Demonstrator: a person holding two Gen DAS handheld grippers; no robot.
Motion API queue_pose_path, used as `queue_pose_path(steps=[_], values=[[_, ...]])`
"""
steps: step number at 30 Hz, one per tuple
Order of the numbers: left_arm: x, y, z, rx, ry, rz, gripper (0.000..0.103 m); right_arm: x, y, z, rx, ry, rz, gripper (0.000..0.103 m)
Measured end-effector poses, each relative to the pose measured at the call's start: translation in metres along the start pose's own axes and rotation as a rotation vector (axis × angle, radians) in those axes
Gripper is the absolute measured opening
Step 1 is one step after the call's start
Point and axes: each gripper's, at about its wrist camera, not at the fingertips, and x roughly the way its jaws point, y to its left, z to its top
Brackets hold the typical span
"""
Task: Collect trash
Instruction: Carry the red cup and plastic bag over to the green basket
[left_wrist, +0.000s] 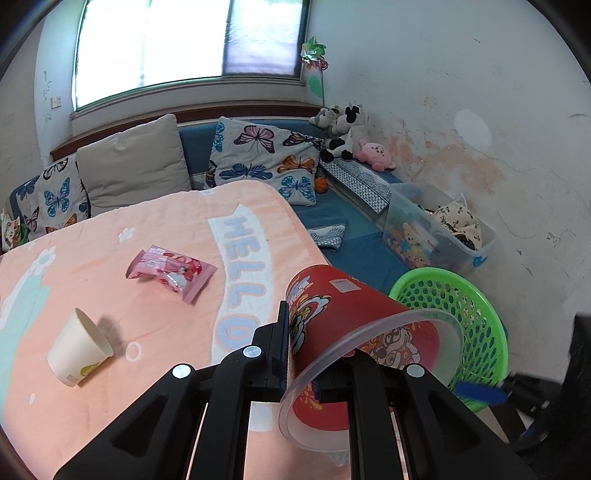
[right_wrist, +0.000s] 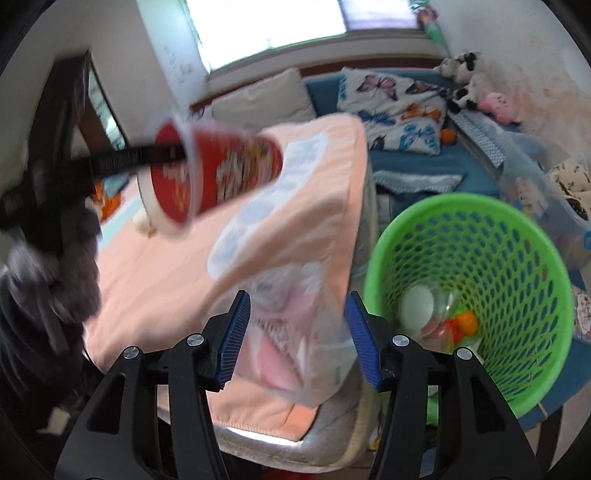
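Observation:
My left gripper (left_wrist: 301, 365) is shut on the wall of a red noodle cup (left_wrist: 354, 314), one finger inside the rim, holding it tipped on its side over the table's right edge. The right wrist view shows the same cup (right_wrist: 218, 173) above the peach blanket (right_wrist: 166, 258). My right gripper (right_wrist: 299, 339) is open, with a blurred clear plastic wrapper (right_wrist: 295, 332) loose between its blue pads (right_wrist: 234, 339), left of the green basket (right_wrist: 480, 258). A white paper cup (left_wrist: 79, 347) and a pink snack wrapper (left_wrist: 171, 271) lie on the blanket (left_wrist: 147, 314).
The green basket (left_wrist: 476, 332) stands on the floor beside the table and holds a white lid (right_wrist: 417, 304) and orange scraps. Behind it are a clear storage bin (left_wrist: 443, 229), a blue sofa with butterfly cushions (left_wrist: 266, 158) and plush toys (left_wrist: 343, 129).

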Motion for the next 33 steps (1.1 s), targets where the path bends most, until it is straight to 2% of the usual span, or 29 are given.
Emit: queue_pose_path(steps=[3,4,5,6,8,9,12,18,21,27,28,29,31,33], values=[[-0.002,0.004,-0.001,-0.002,-0.001,0.002,0.009,0.019,0.003,-0.009,-0.001,0.050,-0.018,0.051],[-0.002,0.005,-0.002,-0.002,-0.001,0.003,0.009,0.024,0.003,-0.010,0.003,0.055,-0.031,0.039],[-0.003,0.006,-0.002,-0.002,0.001,0.003,0.009,0.026,0.003,-0.012,0.006,0.055,-0.040,0.033],[-0.003,0.006,-0.003,-0.002,0.001,0.004,0.009,0.029,0.001,-0.011,0.013,0.050,-0.054,0.031],[-0.003,0.008,-0.003,-0.005,0.003,0.006,0.009,0.030,-0.003,-0.013,0.027,0.040,-0.082,0.016],[-0.003,0.008,-0.003,-0.006,0.003,0.005,0.009,0.029,-0.005,-0.014,0.037,0.031,-0.087,0.013],[-0.004,0.008,-0.003,-0.004,-0.001,0.002,0.009,0.018,-0.011,-0.013,0.049,-0.025,-0.109,0.008],[-0.002,-0.003,0.001,0.016,-0.005,-0.016,0.009,-0.020,-0.030,-0.004,0.086,-0.136,-0.166,0.007],[0.000,-0.014,0.002,0.029,-0.001,-0.034,0.009,-0.035,-0.044,-0.001,0.107,-0.159,-0.190,0.007],[0.005,-0.034,0.004,0.049,0.000,-0.050,0.009,-0.054,-0.065,-0.009,0.156,-0.143,-0.147,0.012],[0.005,-0.035,0.004,0.050,0.000,-0.049,0.009,-0.054,-0.064,-0.010,0.161,-0.140,-0.134,0.017],[0.006,-0.036,0.004,0.050,0.000,-0.048,0.009,-0.053,-0.063,-0.013,0.166,-0.132,-0.112,0.033],[0.006,-0.036,0.004,0.048,0.003,-0.045,0.009,-0.050,-0.060,-0.016,0.175,-0.124,-0.093,0.057],[0.006,-0.035,0.004,0.048,0.004,-0.039,0.009,-0.043,-0.056,-0.020,0.169,-0.107,-0.080,0.058]])
